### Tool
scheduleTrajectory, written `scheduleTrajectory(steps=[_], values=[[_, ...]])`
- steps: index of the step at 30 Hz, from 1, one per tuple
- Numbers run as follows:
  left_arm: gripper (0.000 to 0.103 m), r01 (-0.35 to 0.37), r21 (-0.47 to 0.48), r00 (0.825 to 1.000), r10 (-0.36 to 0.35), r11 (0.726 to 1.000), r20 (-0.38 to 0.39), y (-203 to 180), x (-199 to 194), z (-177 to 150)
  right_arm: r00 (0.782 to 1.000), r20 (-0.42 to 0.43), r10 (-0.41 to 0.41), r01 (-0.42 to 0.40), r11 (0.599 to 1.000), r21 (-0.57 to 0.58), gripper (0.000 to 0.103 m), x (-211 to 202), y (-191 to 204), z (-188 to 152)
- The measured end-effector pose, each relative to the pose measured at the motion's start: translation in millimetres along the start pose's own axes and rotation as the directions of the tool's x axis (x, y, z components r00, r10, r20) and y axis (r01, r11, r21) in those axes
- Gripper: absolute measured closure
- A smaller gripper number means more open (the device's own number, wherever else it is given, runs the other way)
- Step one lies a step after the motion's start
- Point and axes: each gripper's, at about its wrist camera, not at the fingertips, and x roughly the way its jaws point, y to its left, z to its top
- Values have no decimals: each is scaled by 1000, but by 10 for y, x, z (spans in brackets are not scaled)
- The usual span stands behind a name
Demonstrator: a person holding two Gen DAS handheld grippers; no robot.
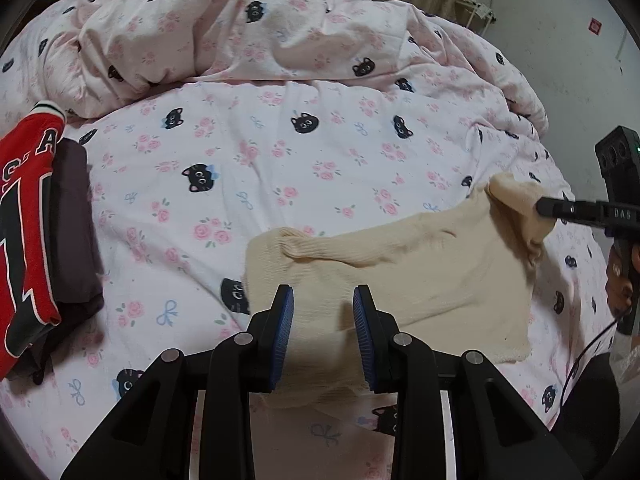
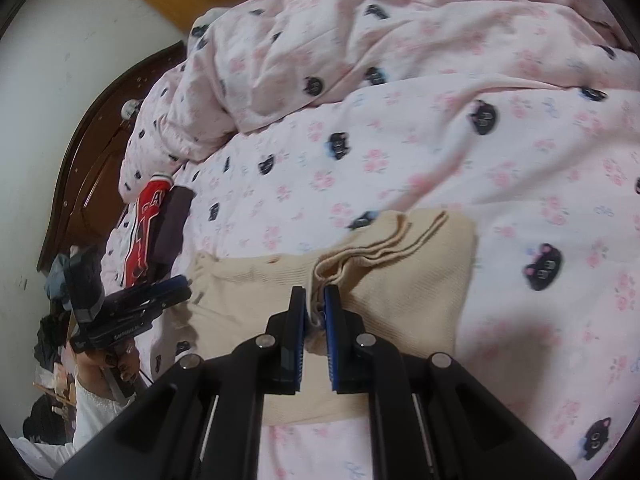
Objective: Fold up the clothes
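Left wrist: "DAS" readable on right tongs [image 1: 538,206] pinching cream sweater [image 1: 420,276].

A bed [image 1: 280,152] in a pink sheet printed with black cats and roses is carrying everything. A cream knit garment [image 1: 400,276] is lying near, a red jersey [image 1: 24,216] over dark folded clothes [image 1: 74,232] is sitting left, and a rumpled matching duvet [image 1: 240,28] is bunching far.

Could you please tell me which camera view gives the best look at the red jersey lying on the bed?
The left wrist view: the red jersey fills the left edge, large enough to show its white lettering and black trim, lying on a dark garment. The right wrist view shows the jersey small, slightly blurred and foreshortened.
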Motion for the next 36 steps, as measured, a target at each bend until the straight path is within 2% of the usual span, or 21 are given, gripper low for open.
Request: scheduleTrajectory(steps=[10,17,21,27,32,33,34,36], values=[[77,-43,-33,998,42,999,-39,152,72,-6,994,-82,66,-74,991,-107,93,475,728,-82],[76,-63,-40,997,61,997,-51,178,104,-8,985,-153,84,-109,981,-159,93,779,1047,-279],[76,-70,-32,996,68,997,-53,167,107,-11,977,-200,72,-111,975,-192,93,933,1172,-407],[75,-66,-40,997,64,997,-50,170,89,-8,970,-244,-5,-58,966,-253,92,1152,1262,-577],[75,-71,-53,996,69,996,-49,197,78,-2,966,-258,-35,-43,956,-290,84,1200,1311,-627],[75,-73,-57,996,70,996,-49,204,77,-1,965,-261,-36,-45,953,-298,78,1189,1323,-632],[75,-53,-69,998,50,996,-48,214,77,5,964,-266,-30,-54,952,-302,72,1160,1338,-630],[75,6,-99,999,-10,995,-43,234,77,22,968,-250,-21,-59,949,-310,68,1065,1367,-587]])
